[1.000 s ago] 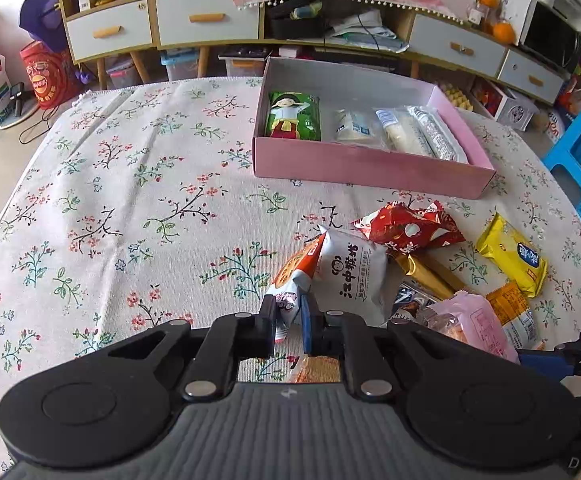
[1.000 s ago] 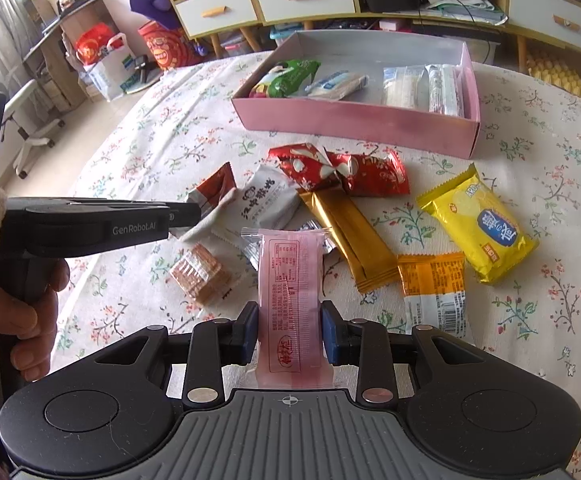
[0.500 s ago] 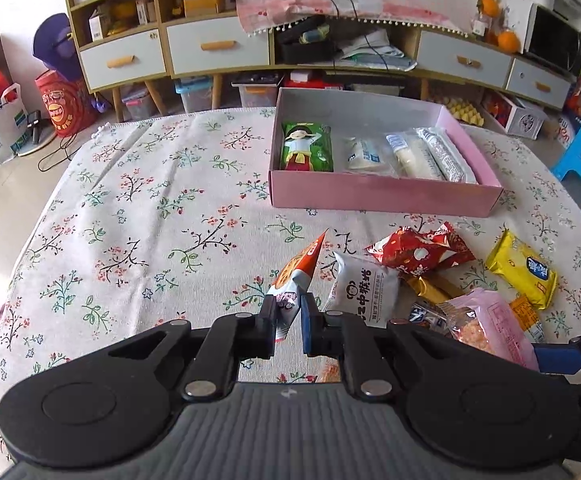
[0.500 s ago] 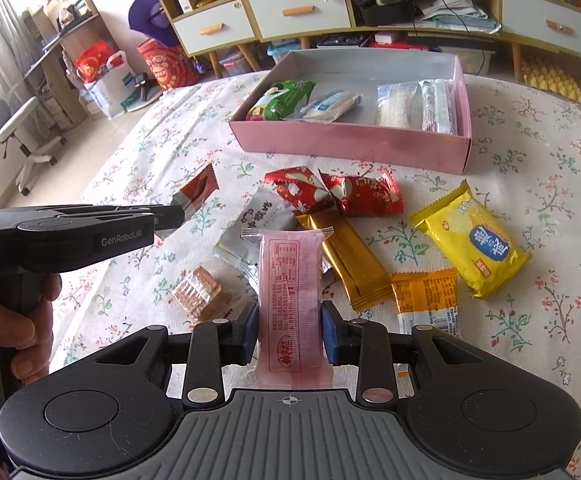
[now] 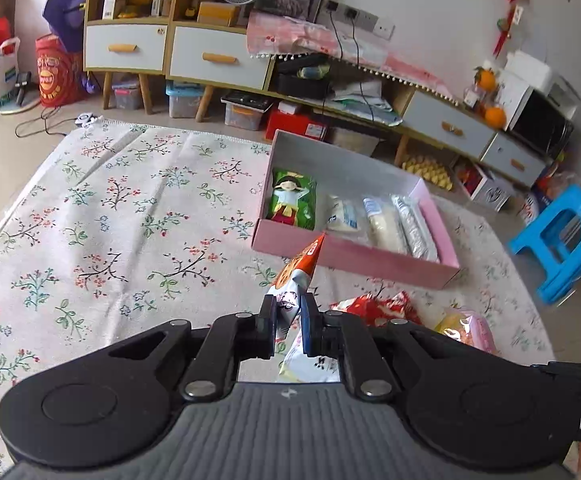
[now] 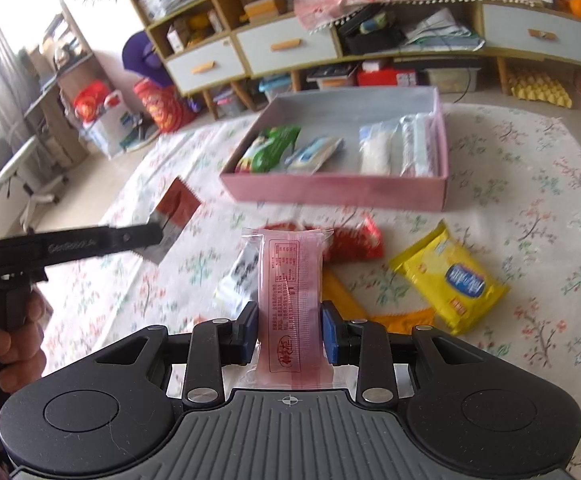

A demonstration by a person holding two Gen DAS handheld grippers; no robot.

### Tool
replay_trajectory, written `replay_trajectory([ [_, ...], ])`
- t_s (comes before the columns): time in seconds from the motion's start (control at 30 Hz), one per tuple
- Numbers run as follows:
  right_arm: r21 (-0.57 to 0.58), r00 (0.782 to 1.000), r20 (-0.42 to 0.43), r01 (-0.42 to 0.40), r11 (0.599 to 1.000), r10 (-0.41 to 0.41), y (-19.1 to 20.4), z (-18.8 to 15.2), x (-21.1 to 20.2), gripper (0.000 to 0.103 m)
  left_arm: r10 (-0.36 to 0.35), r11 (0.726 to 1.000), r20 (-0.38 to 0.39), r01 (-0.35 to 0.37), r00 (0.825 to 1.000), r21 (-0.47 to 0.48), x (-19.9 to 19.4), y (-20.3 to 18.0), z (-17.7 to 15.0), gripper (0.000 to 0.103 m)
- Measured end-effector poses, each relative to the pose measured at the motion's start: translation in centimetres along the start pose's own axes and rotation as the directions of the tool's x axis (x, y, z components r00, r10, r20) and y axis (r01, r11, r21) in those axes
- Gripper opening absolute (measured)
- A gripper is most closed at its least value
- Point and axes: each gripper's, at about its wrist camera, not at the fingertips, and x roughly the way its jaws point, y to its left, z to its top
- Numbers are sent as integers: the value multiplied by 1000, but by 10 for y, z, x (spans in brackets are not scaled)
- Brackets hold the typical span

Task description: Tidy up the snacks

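1. The left tongs (image 5: 288,318) pinch an orange-and-white snack packet (image 5: 296,276) by its lower end, the packet's pointed tip aimed toward 1 o'clock at the near wall of the pink box (image 5: 354,258); in the right wrist view the same tongs (image 6: 150,236) enter from 9 o'clock, held by a hand (image 6: 18,344), with the packet (image 6: 172,218) raised above the floral tabletop (image 6: 530,208).
2. The right tongs (image 6: 290,334) are pressed against both sides of a pink snack packet (image 6: 290,292), which stands upright between them with its printed back facing the camera; in the left wrist view that packet (image 5: 468,330) shows at 4 o'clock.
3. The pink box (image 6: 334,190) sits toward 12 o'clock on the tabletop (image 5: 110,220); inside lie a green packet (image 5: 292,200), a small white packet (image 5: 342,216), a pale clear-wrapped packet (image 5: 380,224) and a silvery packet (image 5: 414,228), side by side.
4. Loose on the tabletop between the box and the right tongs: a red packet (image 6: 354,240), a yellow packet (image 6: 452,280) at 2 o'clock, an orange packet (image 6: 404,318) just beside the right finger, a gold packet (image 6: 340,294), and a white-and-black packet (image 6: 238,276) partly behind the pink one.
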Motion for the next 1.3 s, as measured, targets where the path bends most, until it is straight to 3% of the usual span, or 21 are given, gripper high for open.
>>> replay_trajectory([
  [0.23,45,998,41,43,998,-45,-20,27,-1,30,-88,993,3,88,996,-74,13,2,19,11],
  [0.6,126,990,35,134,983,-139,-54,79,33,30,-188,969,11,188,982,-162,59,-7,52,11],
  [0.77,174,988,23,144,974,-150,-65,92,49,31,-221,963,10,219,975,-158,77,-20,58,11],
  [0.97,164,990,45,122,979,-130,-51,114,68,31,-272,942,6,267,962,-205,99,-28,61,11],
  [1.07,187,991,51,111,976,-123,-54,123,80,31,-266,946,-3,261,964,-194,106,-31,60,11],
  [1.3,202,992,14,120,972,-125,-64,123,108,31,-182,972,-67,170,981,-161,122,-29,53,11],
])
